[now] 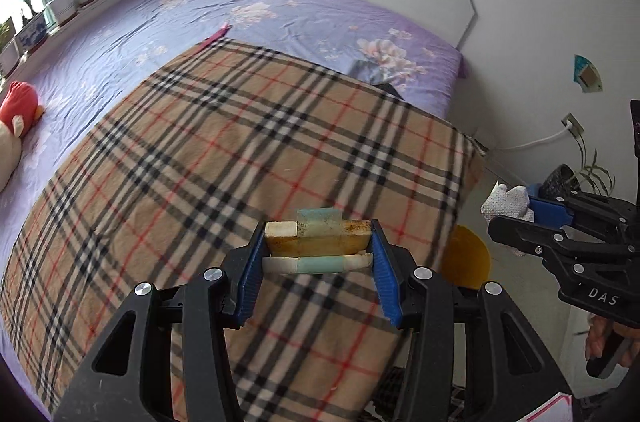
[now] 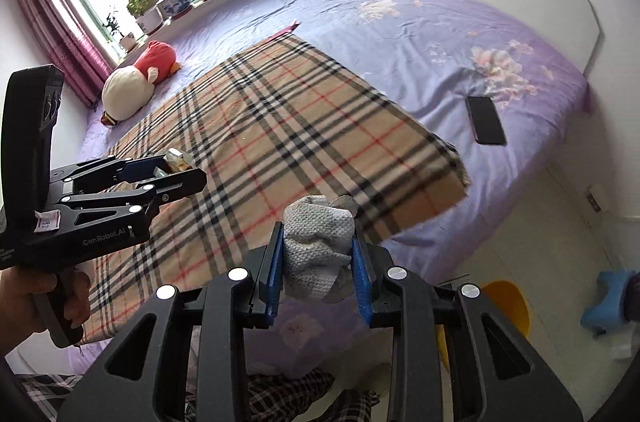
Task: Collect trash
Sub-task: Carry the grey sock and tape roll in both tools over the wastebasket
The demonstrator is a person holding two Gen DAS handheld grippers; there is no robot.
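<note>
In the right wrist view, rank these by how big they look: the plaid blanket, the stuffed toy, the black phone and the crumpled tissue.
1. plaid blanket
2. stuffed toy
3. crumpled tissue (close to the camera, so inflated)
4. black phone

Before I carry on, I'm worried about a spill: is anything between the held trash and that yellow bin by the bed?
Nothing visible blocks it. The crumpled paper towel hangs above the floor, with the yellow bin below and right, partly hidden.
</note>
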